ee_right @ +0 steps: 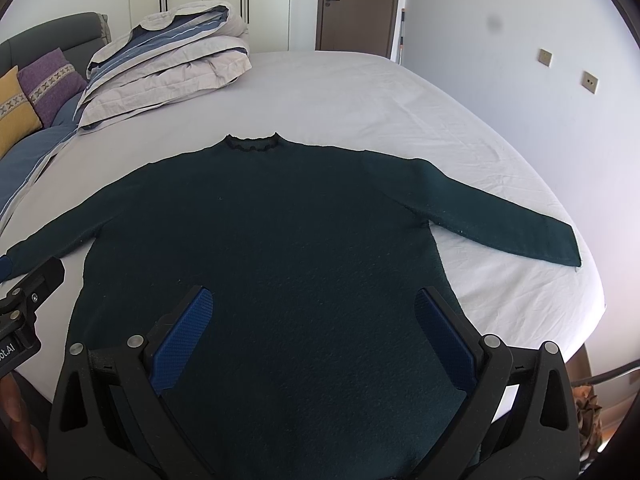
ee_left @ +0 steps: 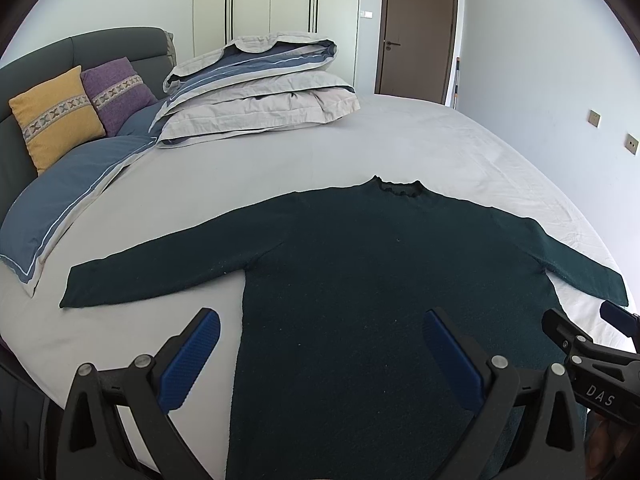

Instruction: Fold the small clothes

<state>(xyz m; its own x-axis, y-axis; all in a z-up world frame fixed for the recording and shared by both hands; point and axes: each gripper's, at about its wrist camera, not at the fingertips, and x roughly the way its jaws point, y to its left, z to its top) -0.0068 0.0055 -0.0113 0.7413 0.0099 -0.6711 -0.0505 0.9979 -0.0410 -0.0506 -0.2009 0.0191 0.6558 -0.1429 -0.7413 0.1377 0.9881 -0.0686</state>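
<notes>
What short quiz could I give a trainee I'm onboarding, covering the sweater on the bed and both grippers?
1. True or false: the sweater lies flat with both sleeves spread out.
2. The left gripper is: A open, B shut on a sleeve.
3. What is stacked on the bed beyond the collar?

Key: 1 true. 2 A; the right gripper is open too. 3 a folded duvet.

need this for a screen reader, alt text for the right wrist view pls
A dark green sweater lies flat on a white bed, sleeves spread, neck away from the camera. The open right gripper hovers over its lower half.
</notes>
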